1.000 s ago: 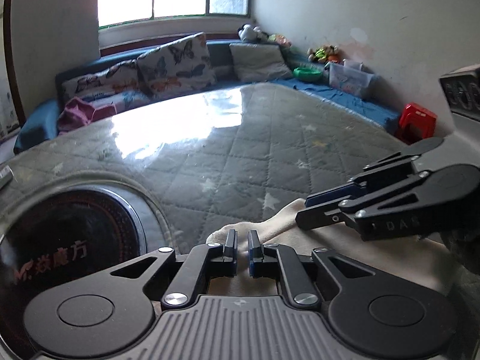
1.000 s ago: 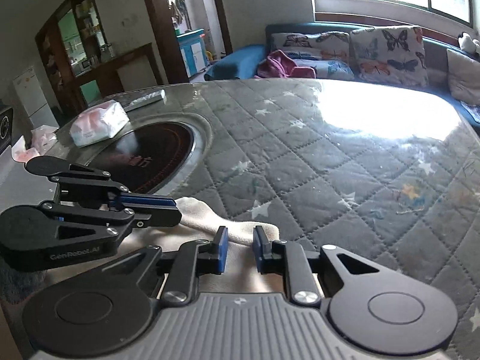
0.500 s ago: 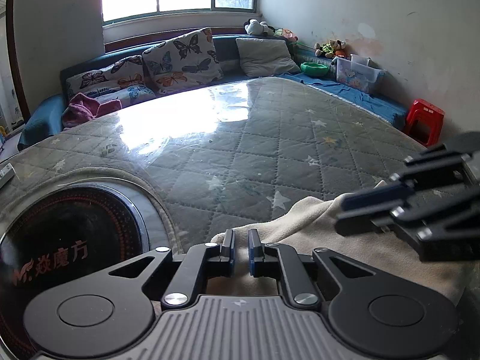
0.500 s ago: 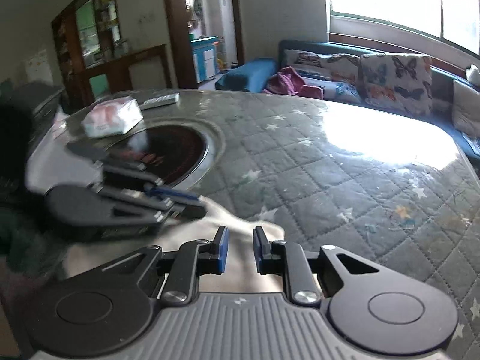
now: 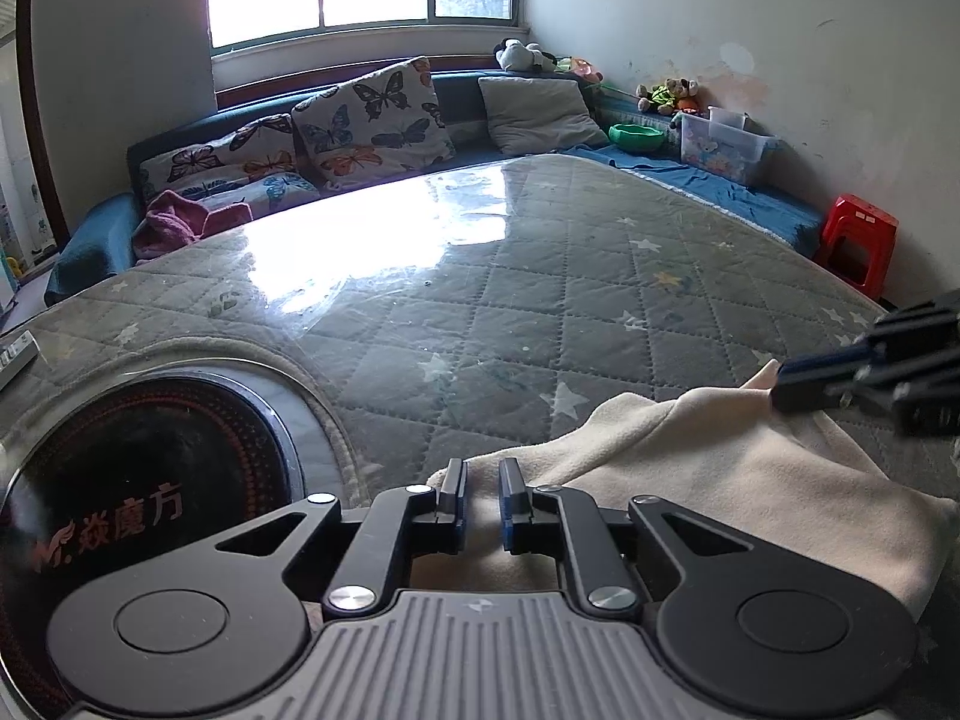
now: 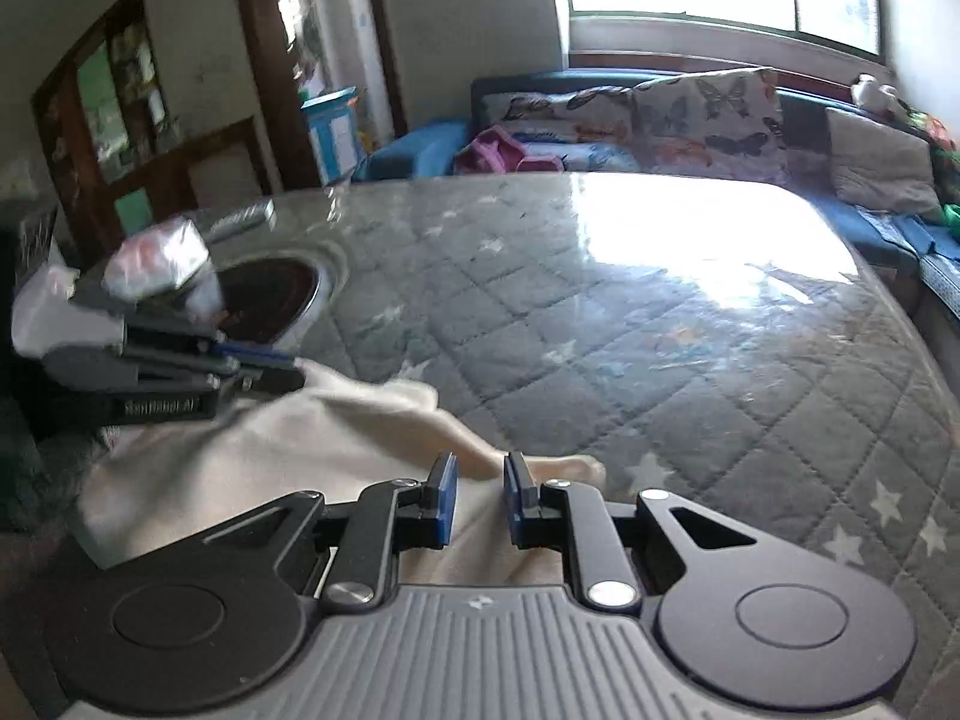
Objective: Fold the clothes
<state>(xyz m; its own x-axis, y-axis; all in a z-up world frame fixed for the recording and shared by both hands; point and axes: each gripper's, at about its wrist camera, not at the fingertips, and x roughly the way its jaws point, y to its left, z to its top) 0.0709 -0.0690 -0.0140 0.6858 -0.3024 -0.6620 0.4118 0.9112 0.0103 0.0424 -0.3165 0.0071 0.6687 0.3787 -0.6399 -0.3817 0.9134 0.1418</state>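
Observation:
A cream garment (image 5: 708,468) lies stretched on the quilted grey table cover near the front edge; it also shows in the right wrist view (image 6: 282,450). My left gripper (image 5: 482,501) is shut on the garment's left corner, the cloth pinched between its blue pads. My right gripper (image 6: 478,501) is shut on the garment's right corner. Each gripper shows in the other's view, the right one (image 5: 864,378) at the far right and the left one (image 6: 198,360) at the left, both holding cloth.
A round black induction hob (image 5: 138,480) is set into the table at the left. A tissue pack (image 6: 159,261) and a remote (image 6: 240,219) lie beyond it. A sofa with butterfly cushions (image 5: 372,114) runs behind the table. A red stool (image 5: 858,243) stands at the right.
Both grippers have moved apart sideways, each holding its corner. The garment is pulled wider and flatter between them.

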